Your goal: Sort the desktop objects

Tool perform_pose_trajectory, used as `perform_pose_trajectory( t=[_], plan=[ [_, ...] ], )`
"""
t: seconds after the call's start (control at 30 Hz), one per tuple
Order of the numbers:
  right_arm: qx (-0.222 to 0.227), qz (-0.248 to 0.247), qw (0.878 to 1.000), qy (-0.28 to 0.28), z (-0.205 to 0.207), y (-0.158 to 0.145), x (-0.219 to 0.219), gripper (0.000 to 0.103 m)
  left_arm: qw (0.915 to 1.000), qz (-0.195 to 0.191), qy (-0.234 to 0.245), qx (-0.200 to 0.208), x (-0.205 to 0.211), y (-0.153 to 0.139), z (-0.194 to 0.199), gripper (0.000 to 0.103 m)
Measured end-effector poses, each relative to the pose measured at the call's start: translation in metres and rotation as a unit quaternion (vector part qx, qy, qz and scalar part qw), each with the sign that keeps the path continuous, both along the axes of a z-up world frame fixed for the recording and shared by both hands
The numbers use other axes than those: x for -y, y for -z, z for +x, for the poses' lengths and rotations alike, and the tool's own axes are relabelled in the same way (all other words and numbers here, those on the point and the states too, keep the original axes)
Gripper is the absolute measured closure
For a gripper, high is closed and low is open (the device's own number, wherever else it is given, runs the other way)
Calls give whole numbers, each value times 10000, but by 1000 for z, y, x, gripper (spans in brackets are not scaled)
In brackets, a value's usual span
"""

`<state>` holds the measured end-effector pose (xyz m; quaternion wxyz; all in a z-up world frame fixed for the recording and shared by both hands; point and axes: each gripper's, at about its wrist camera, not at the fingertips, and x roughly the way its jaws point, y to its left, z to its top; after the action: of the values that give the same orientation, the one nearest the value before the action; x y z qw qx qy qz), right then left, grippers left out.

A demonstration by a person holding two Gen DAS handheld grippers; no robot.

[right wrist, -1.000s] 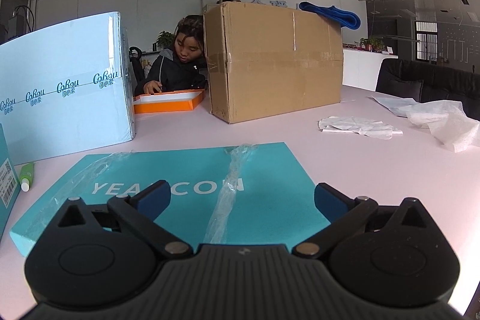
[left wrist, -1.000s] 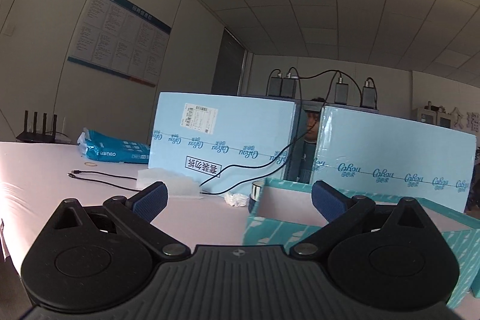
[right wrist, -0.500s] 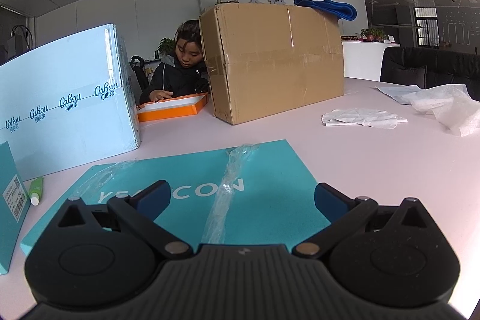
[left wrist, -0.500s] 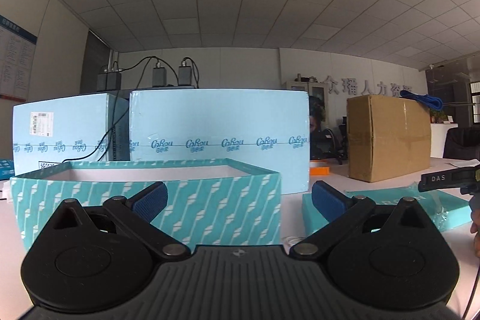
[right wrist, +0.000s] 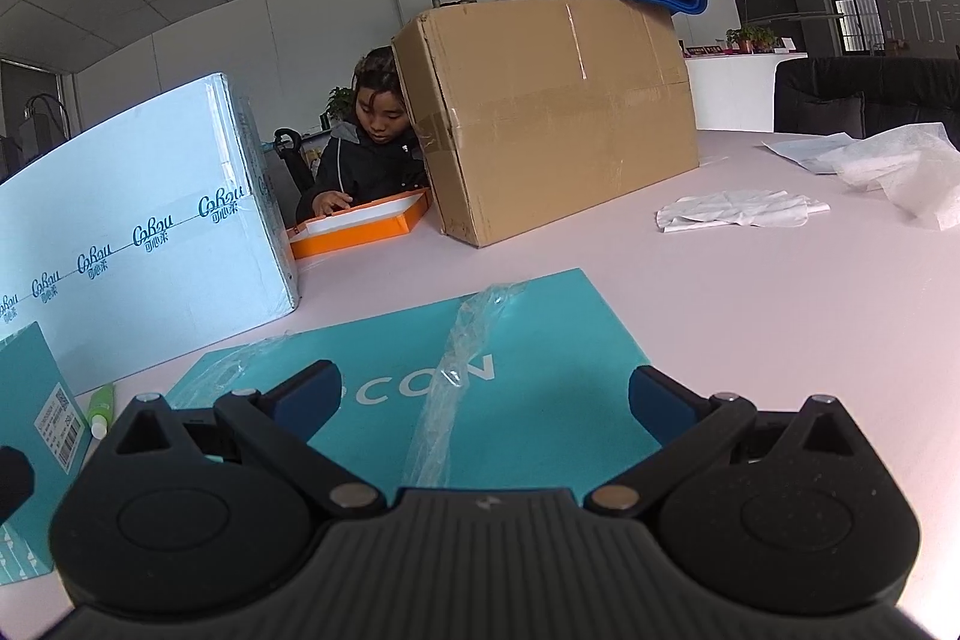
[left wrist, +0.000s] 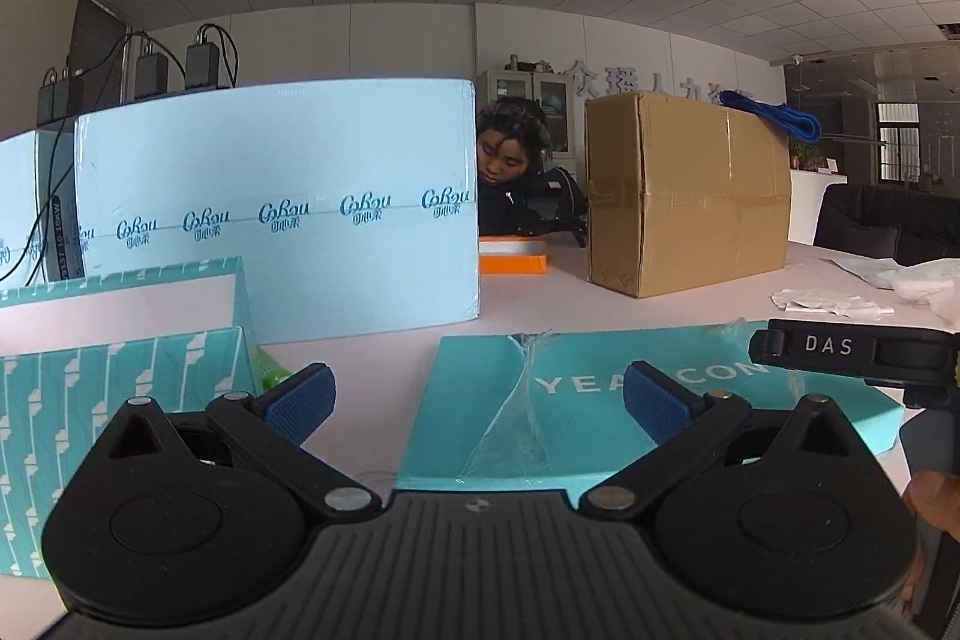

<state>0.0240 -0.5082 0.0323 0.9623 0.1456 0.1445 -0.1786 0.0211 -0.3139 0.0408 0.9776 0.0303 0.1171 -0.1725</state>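
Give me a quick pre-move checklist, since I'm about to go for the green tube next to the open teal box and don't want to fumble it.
1. Left gripper jaws open and empty: ok.
2. Right gripper jaws open and empty: ok.
3. Green tube located: ok, lying on the table between the open teal box and the flat teal lid.
4. Tube fully visible for a grasp: not ok, the left view shows only a sliver behind the box corner.
5. Loose plastic wrap away from the tube: ok, it lies across the lid.
6. Room for the jaws beside the tube: cannot tell.
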Motion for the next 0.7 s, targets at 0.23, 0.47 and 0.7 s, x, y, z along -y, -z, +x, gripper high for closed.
perform_pose_trajectory(
  t=[0.23, 0.47, 0.7],
  plan=[
    [-2, 66, 10000, -45, 0, 0, 0, 0, 9967, 133, -799, -8, 5, 0, 14, 0],
    [1, 76, 10000, -36, -1, 0, 1, 0, 9949, 257, -978, 37, 1, 3, 16, 0],
    [-17, 94, 9999, -42, 0, 1, 2, 0, 9886, 246, -1478, 147, -3, -1, 13, 0]
  ],
)
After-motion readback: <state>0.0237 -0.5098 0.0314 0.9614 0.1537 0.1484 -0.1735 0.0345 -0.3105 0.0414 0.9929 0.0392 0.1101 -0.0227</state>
